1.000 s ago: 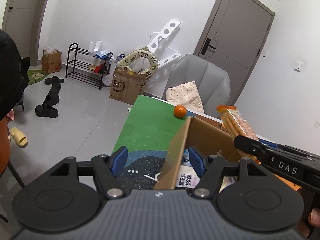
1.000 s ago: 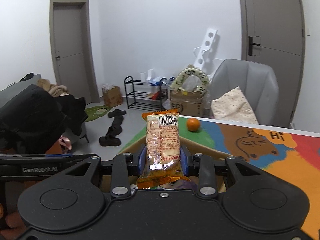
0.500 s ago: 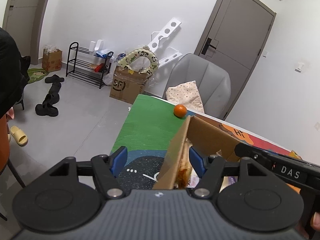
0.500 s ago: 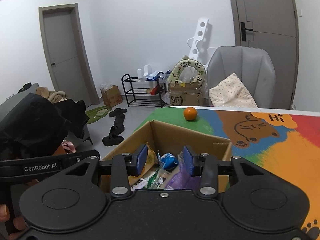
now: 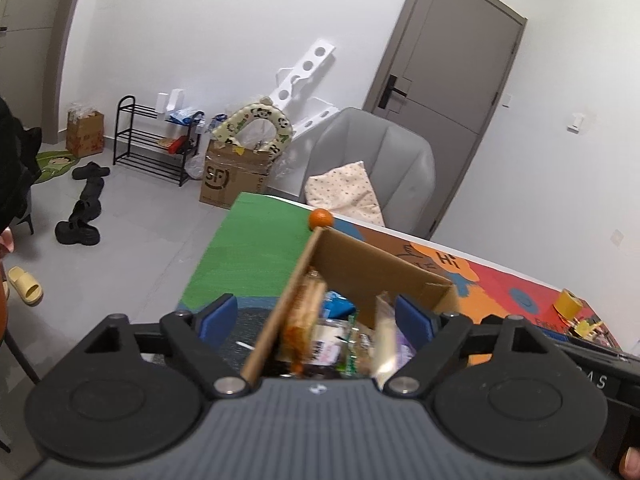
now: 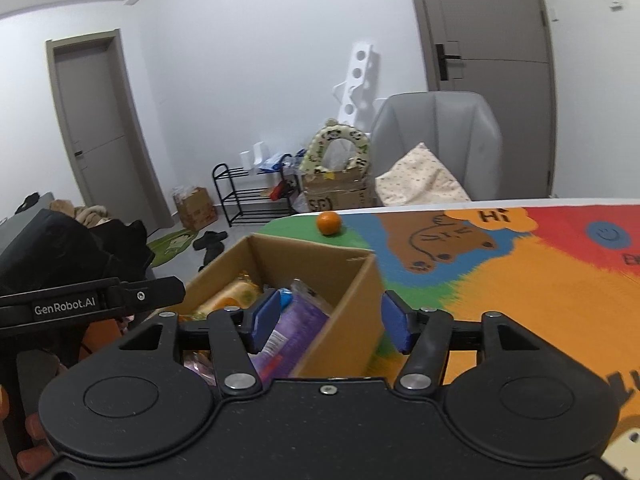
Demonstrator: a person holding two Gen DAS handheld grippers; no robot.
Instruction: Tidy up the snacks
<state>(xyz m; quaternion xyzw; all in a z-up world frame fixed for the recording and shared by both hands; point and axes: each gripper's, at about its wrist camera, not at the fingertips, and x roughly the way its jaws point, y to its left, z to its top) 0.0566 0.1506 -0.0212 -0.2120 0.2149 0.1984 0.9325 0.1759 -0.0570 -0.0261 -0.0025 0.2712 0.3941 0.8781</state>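
A: Both sets of jaws have just been opening. The left gripper (image 5: 316, 316) gapes across the cardboard box (image 6: 340, 268) wall, the right gripper (image 6: 330, 322) straddles its right wall, and neither holds anything.

B: And the snack packets (image 5: 336, 336)?

A: Heaped inside the box, lower centre. A swinging jaw could probably snag a wall and drag the box toward the mandarin (image 6: 329, 223).
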